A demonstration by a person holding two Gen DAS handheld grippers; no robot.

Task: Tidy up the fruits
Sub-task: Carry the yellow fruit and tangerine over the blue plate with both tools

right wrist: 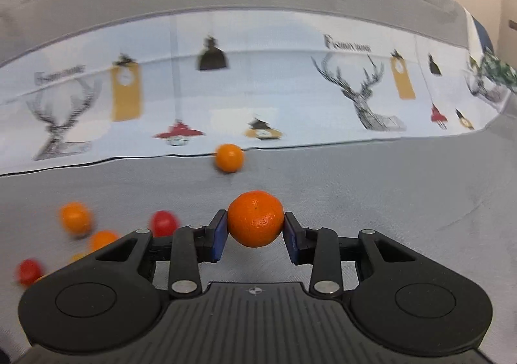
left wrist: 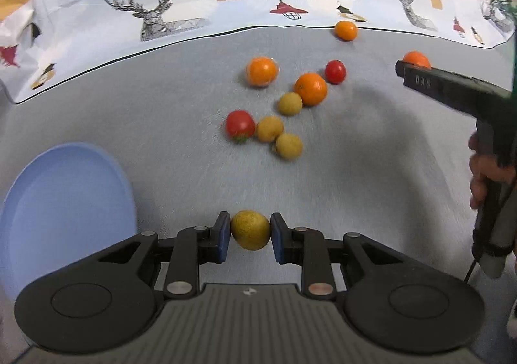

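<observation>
A: Left wrist view: the left gripper (left wrist: 250, 232) has its jaws clamped on a yellowish-brown round fruit (left wrist: 250, 230), both blue pads pressed to its sides. A blue plate (left wrist: 69, 199) lies just to the left on the grey cloth (left wrist: 181, 79).

B: And the loose fruit?

A: Ahead sit two tomatoes (left wrist: 239, 125), three more yellowish fruits (left wrist: 269, 128) and three oranges (left wrist: 310, 89), the farthest orange (left wrist: 345, 30) at the edge of the printed deer cloth (left wrist: 155, 8).

B: Right wrist view?

A: The right gripper (right wrist: 255, 228) has its jaws closed against a mandarin (right wrist: 255, 219), one pad on each side. Blurred oranges and tomatoes lie to the left; one small orange (right wrist: 229, 157) rests by the printed cloth.
</observation>
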